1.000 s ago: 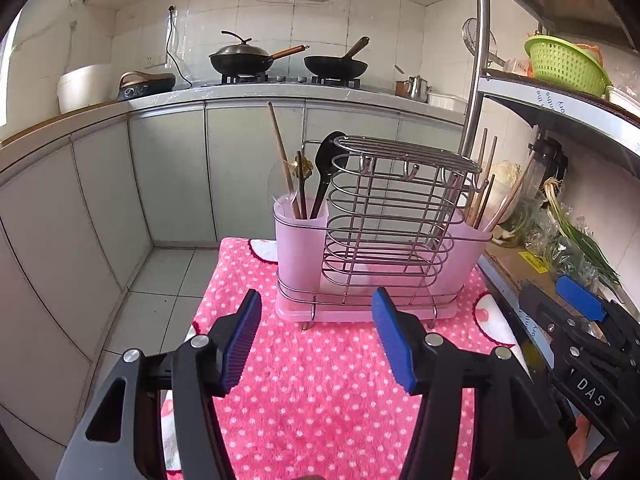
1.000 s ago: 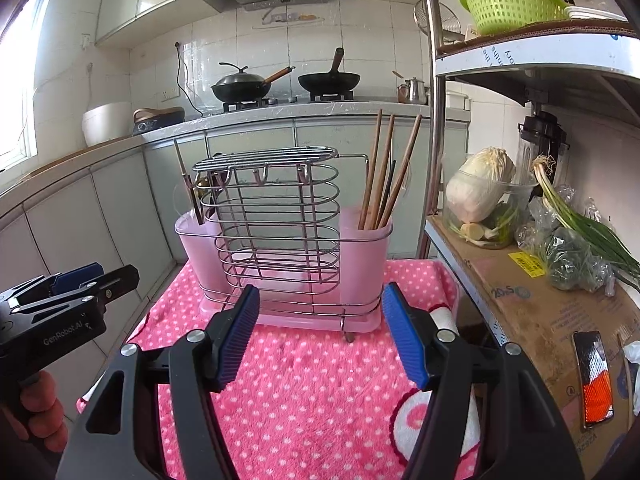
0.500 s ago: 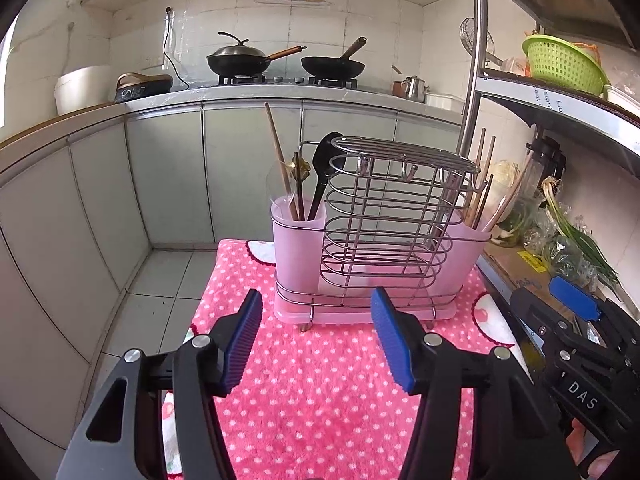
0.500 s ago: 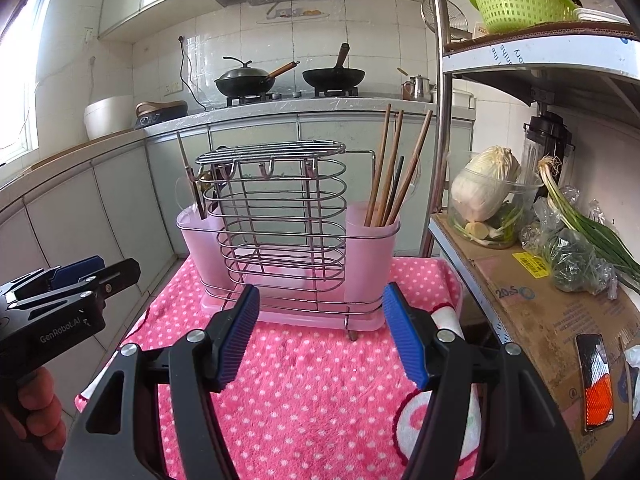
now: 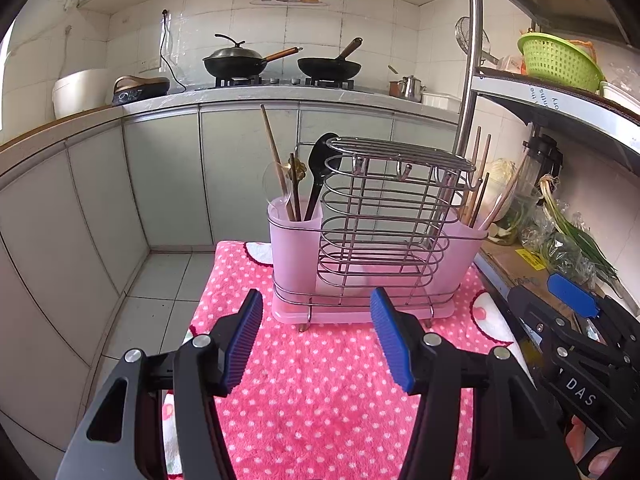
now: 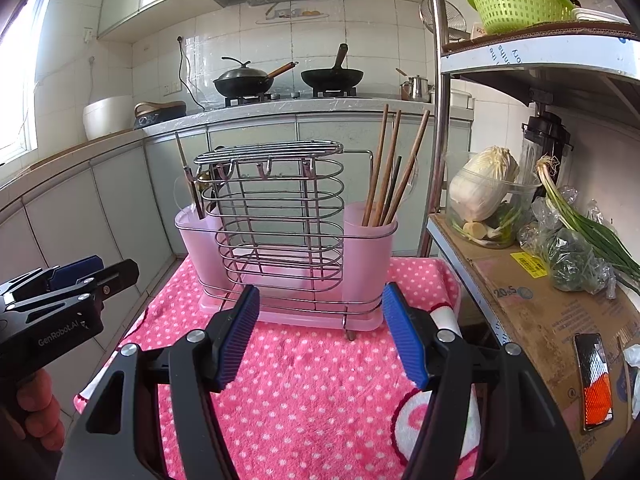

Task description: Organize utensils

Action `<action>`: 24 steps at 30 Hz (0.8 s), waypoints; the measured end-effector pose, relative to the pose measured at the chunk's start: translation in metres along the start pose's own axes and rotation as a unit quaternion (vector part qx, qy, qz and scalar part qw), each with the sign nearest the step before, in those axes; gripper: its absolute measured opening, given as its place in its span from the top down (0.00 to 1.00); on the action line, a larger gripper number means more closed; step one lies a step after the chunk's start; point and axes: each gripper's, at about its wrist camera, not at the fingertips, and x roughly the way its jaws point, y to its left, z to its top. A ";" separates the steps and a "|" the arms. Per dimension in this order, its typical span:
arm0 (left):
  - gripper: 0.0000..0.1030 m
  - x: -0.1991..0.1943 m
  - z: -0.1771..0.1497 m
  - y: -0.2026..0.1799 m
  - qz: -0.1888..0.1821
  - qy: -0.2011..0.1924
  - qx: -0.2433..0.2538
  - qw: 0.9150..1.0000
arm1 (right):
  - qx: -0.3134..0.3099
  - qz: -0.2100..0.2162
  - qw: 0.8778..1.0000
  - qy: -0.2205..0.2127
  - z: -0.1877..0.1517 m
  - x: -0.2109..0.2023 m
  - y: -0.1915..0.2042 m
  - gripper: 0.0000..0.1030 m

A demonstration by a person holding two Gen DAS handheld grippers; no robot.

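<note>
A pink utensil holder (image 5: 376, 248) (image 6: 288, 252) with a wire rack in its middle stands on a pink dotted cloth (image 5: 320, 380) (image 6: 304, 380). Its left cup (image 5: 295, 236) holds a black spoon (image 5: 322, 164), a clear spoon and chopsticks. Its right cup (image 6: 370, 248) holds several brown chopsticks (image 6: 390, 168). My left gripper (image 5: 316, 340) hovers open over the cloth, just short of the holder, nothing between its fingers. My right gripper (image 6: 320, 332) stands open the same way in front of the holder's right half. Each gripper shows at the other view's edge.
A metal shelf post (image 6: 438, 120) rises right of the holder. The shelf beside it carries a cabbage in a clear bowl (image 6: 486, 196), green onions (image 6: 580, 236), a cardboard sheet and a phone (image 6: 594, 380). Behind are grey cabinets and pans on a stove (image 5: 280, 64). Floor tiles lie left of the cloth.
</note>
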 end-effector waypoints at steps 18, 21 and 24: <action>0.46 0.000 -0.001 0.001 -0.005 0.002 -0.001 1.000 | -0.004 -0.003 1.000 0.000 0.001 -0.001 0.000 0.37; 0.46 0.002 -0.001 0.002 -0.006 0.005 -0.001 1.000 | -0.005 -0.003 1.000 0.000 0.001 -0.001 -0.001 0.37; 0.46 0.003 -0.001 0.003 -0.005 0.005 -0.003 1.000 | -0.005 -0.002 1.000 0.000 0.002 -0.001 -0.001 0.37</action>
